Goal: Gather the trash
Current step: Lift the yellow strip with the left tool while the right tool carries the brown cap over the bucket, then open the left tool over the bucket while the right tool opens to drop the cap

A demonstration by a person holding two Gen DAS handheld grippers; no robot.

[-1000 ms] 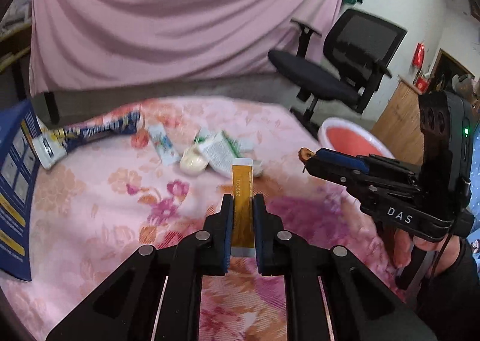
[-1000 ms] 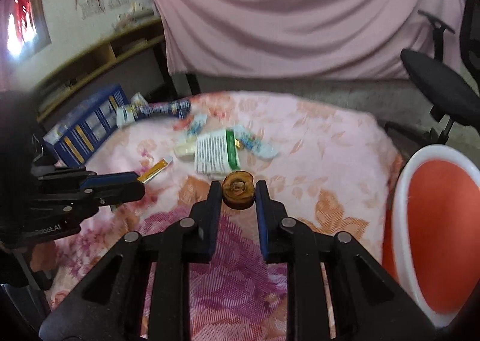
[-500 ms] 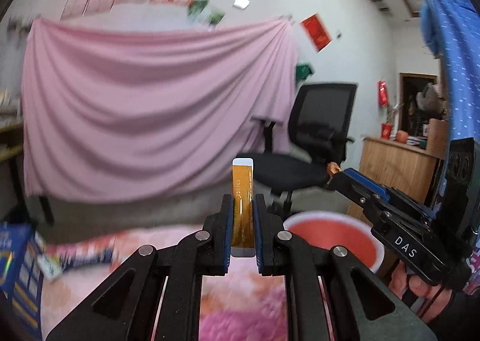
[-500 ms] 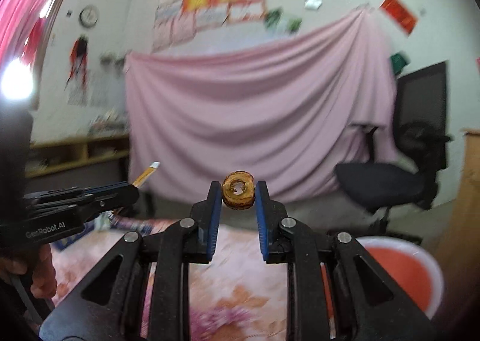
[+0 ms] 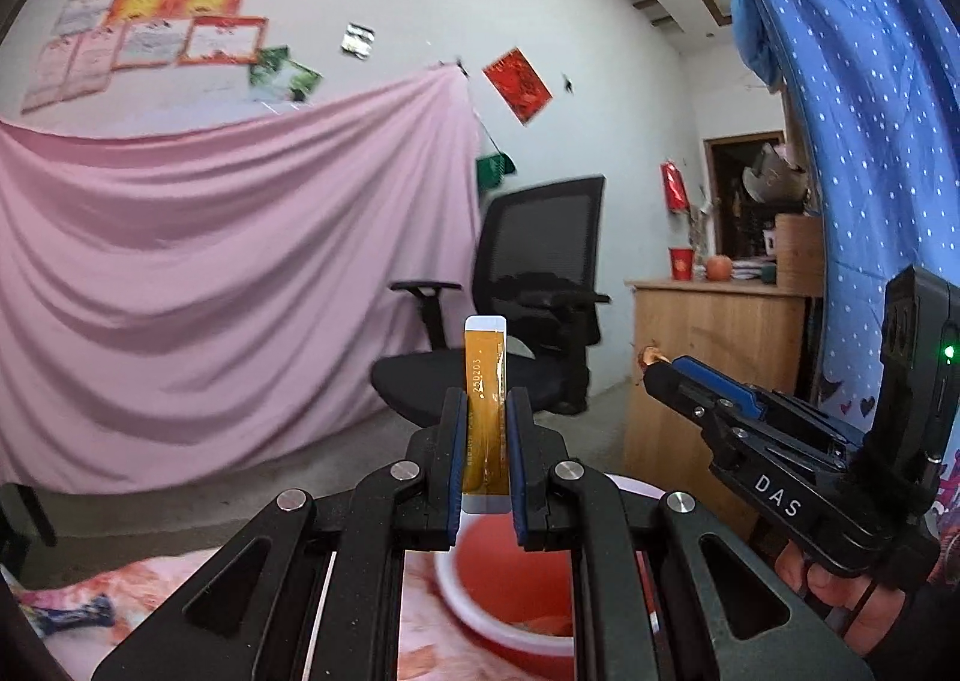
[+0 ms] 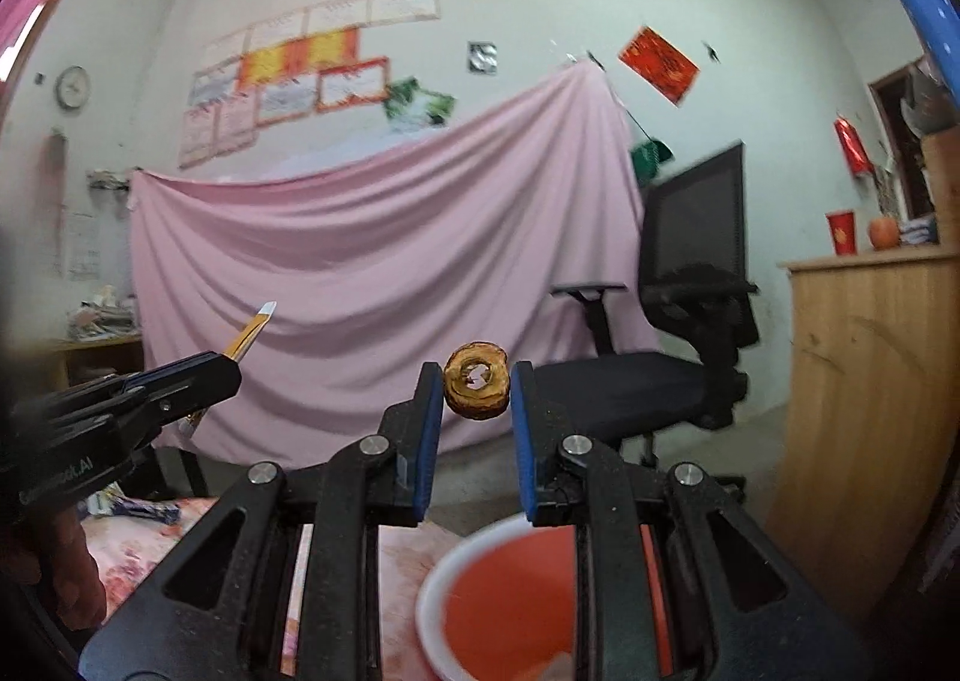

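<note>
Above the red plastic basin with a white rim (image 6: 456, 567), the right gripper (image 6: 477, 390) was clamped on a brown, dried ring-shaped fruit slice (image 6: 477, 388), while the left gripper (image 5: 486, 423) was nearly shut on a flat orange sachet with white ends (image 5: 485, 381). Both pieces were pinched only at their edges and could slip free. Neither gripper appeared squarely over the basin, so an early release risked dropping trash onto the pink floral-clothed surface (image 6: 138, 555).

Both wrist views face level (sharing pink curtain (image 5: 228, 285), office chair (image 6: 684, 333)).
</note>
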